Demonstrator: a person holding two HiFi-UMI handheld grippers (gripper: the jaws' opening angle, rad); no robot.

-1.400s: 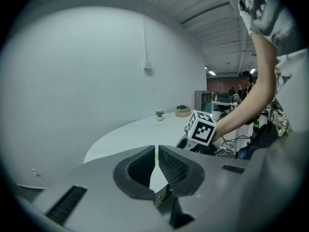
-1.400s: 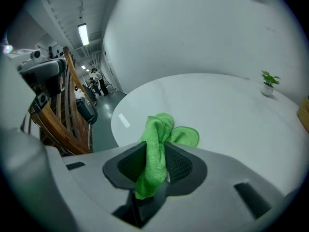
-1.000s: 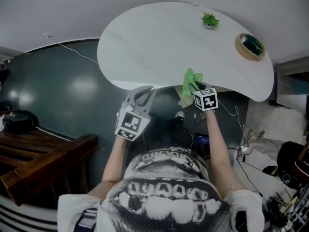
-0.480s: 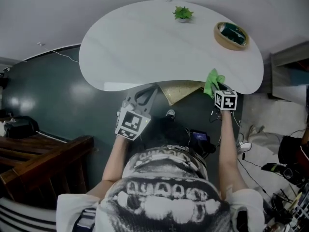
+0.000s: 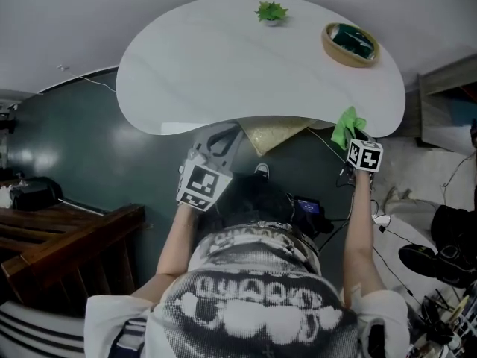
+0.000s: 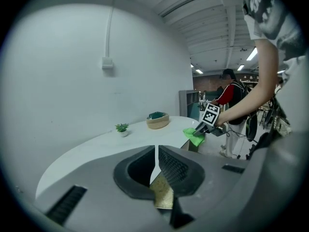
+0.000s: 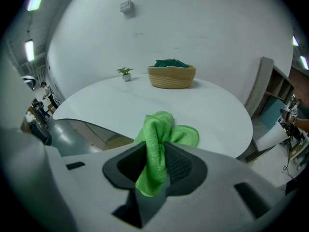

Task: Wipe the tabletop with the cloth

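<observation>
Rightward along the near rim the green cloth [image 5: 347, 127] has slid, from mid-edge to the right end of the table [image 5: 223, 66], where it sits bunched at the rim. The right tool [image 7: 161, 162] is clamped on it. The left tool [image 6: 156, 159] hovers off the near edge, jaws together on nothing. Farther back — a basket [image 5: 350, 43] and a small plant [image 5: 270, 11].

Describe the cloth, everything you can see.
The cloth is bright green, soft and nappy like microfibre, bunched into folds. The right gripper is shut on its middle. One end pokes back behind the jaws, and the other fans out ahead, over the table's near right edge. Whether it touches the tabletop is unclear.
</observation>
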